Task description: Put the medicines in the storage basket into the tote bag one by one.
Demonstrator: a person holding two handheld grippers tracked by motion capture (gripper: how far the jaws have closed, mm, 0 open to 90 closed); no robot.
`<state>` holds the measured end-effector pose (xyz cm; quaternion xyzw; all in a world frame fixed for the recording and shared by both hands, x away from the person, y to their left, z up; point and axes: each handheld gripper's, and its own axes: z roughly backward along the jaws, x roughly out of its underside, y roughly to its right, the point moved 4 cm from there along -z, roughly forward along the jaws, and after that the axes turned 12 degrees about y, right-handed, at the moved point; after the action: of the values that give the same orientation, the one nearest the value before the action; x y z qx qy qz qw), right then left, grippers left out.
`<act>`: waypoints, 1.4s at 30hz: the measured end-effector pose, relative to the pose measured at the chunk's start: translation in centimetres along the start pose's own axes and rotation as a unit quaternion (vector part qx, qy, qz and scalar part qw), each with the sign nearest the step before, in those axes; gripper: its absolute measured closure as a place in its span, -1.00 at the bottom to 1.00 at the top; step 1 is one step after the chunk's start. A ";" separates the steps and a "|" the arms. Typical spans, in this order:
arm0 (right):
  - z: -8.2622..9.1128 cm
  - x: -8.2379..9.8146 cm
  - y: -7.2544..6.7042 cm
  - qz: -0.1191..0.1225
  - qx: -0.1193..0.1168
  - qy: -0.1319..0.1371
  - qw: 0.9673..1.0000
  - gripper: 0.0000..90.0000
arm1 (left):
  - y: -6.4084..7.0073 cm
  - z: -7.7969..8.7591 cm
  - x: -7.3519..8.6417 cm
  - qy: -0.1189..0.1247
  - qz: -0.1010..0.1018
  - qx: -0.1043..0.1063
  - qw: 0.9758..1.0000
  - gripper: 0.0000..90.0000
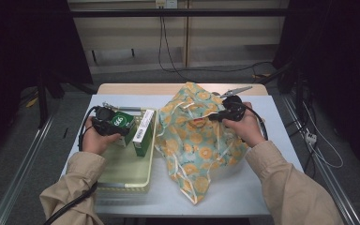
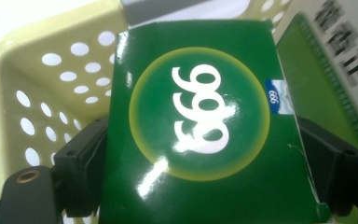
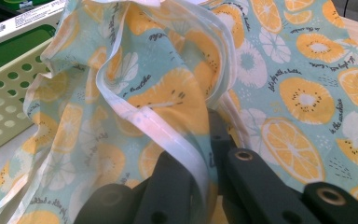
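Note:
My left gripper [image 1: 115,125] is shut on a green box marked 999 [image 2: 200,126], which it holds over the pale yellow perforated basket [image 1: 126,168]; the box [image 1: 122,123] sits between the two black jaws. A second green and white box [image 1: 144,132] stands upright in the basket just to its right. My right gripper [image 1: 214,116] is shut on the white-trimmed edge of a teal cloth bag with orange slices printed on it [image 1: 194,140], and lifts that edge off the table. The bag's hem [image 3: 186,154] runs between the jaws.
The basket and the bag lie on a light blue table [image 1: 267,117] with a wooden strip at its far edge. A metal clip-like tool [image 1: 236,91] lies beyond the bag. Cables trail on the floor behind and to the right.

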<state>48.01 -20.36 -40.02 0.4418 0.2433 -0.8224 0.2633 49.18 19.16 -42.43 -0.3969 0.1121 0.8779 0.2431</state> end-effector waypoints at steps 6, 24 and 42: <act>0.0 0.0 0.0 0.000 0.001 0.001 1.000 0.99 | 0.4 1.9 -1.5 0.018 0.004 0.010 1.000 -0.63; -0.1 0.0 0.1 -0.001 0.002 0.001 1.000 0.99 | 3.2 6.7 -7.6 0.090 -0.005 0.071 0.993 -0.62; 0.2 -0.1 0.1 -0.007 0.002 0.005 1.000 0.99 | 12.4 6.2 -10.4 0.124 -0.066 0.165 0.976 -0.62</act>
<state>48.04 -20.51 -39.84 0.4445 0.2458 -0.8228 0.2549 44.68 7.41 -30.50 -0.4635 0.2586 0.7732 0.3472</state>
